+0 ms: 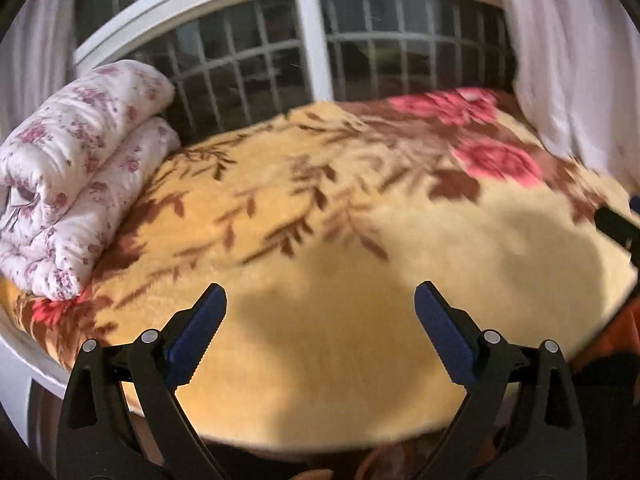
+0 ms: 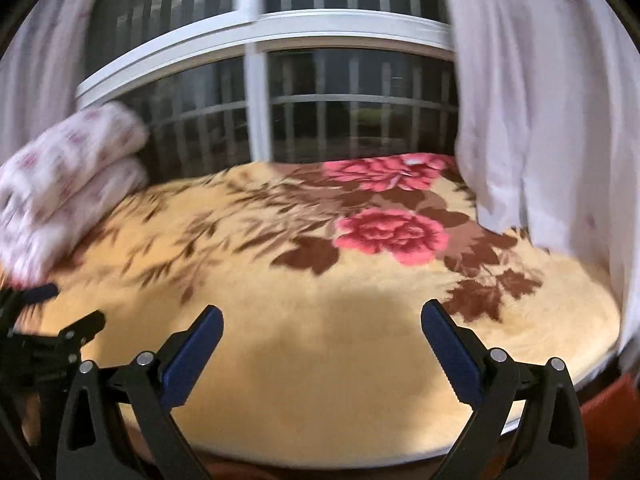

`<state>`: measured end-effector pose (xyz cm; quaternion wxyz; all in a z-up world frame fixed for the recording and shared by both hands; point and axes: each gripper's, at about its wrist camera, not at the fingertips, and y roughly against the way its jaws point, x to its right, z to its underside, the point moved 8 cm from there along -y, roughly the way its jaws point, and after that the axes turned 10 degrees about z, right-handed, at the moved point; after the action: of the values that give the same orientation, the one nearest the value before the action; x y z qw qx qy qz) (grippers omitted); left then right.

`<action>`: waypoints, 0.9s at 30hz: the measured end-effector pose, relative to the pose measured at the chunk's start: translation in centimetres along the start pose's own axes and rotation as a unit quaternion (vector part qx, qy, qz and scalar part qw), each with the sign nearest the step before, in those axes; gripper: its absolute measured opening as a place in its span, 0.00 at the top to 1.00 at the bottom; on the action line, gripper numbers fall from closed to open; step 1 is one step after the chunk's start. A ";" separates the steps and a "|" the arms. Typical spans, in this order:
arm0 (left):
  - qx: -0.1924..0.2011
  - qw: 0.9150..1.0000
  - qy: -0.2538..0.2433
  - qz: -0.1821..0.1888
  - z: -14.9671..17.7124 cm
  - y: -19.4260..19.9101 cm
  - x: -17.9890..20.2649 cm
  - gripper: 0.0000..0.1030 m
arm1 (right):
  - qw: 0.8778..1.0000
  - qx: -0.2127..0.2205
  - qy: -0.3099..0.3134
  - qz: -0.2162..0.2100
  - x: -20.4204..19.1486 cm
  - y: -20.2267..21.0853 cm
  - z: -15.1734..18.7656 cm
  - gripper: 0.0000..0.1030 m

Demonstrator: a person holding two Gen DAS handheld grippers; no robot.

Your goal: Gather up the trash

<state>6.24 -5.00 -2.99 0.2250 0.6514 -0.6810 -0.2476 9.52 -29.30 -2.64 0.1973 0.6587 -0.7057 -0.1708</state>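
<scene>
A yellow blanket with brown leaves and pink flowers covers the bed below both grippers. A small pale scrap lies on the far pink flower, too small to identify. No other trash shows on the blanket. My left gripper is open above the blanket's near plain part, with nothing between its blue pads. My right gripper is open too, also empty. In the right wrist view the left gripper appears at the left edge, blurred.
A folded white quilt with purple flowers lies at the bed's left end. A barred window stands behind the bed. White curtains hang at the right and left. Something orange sits low at the right.
</scene>
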 end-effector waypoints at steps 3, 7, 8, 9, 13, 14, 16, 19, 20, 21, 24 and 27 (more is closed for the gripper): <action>0.000 1.000 0.030 -0.001 -0.3 -2.1 -0.7 0.10 | 1.000 -0.007 -0.015 0.020 -0.6 -2.2 0.7 0.05; -0.014 0.999 0.052 0.002 0.1 -4.9 -0.7 0.10 | 0.999 0.000 -0.019 0.050 -0.9 -4.1 1.5 0.05; -0.018 0.998 0.056 0.003 0.3 -5.6 -0.6 0.10 | 0.998 0.002 -0.015 0.056 -1.0 -4.7 1.6 0.05; -0.022 0.998 0.060 0.005 0.6 -6.0 -0.7 0.10 | 0.998 0.003 -0.012 0.059 -1.2 -4.9 1.6 0.05; -0.042 0.996 0.075 0.008 1.7 -8.1 -1.0 0.10 | 0.998 0.009 0.011 0.067 -2.3 -6.2 2.3 0.05; -0.045 0.996 0.077 0.008 1.9 -8.4 -1.1 0.10 | 0.998 0.008 0.014 0.067 -2.5 -6.3 2.5 0.05; -0.052 0.995 0.083 0.008 2.3 -9.0 -1.4 0.10 | 0.998 0.004 0.023 0.064 -3.0 -6.7 2.9 0.05; -0.052 0.994 0.098 0.020 2.4 -9.1 -1.7 0.10 | 0.998 0.002 0.028 0.063 -3.4 -7.0 3.1 0.05; -0.050 0.994 0.099 0.020 2.4 -9.1 -1.7 0.10 | 0.998 0.003 0.028 0.062 -3.5 -7.0 3.1 0.05; -0.048 0.994 0.099 0.020 2.4 -9.0 -1.7 0.10 | 0.998 0.004 0.028 0.061 -3.6 -7.0 3.1 0.05; -0.048 0.994 0.098 0.019 2.4 -9.0 -1.7 0.10 | 0.998 0.003 0.028 0.061 -3.6 -7.0 3.1 0.05; -0.051 0.994 0.092 0.015 2.4 -9.2 -1.6 0.10 | 0.998 -0.002 0.027 0.061 -3.6 -7.1 3.3 0.05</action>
<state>11.89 -3.57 -10.63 0.3233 0.6486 -0.6540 -0.2172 14.20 -26.28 -9.27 0.2278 0.6186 -0.7384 -0.1423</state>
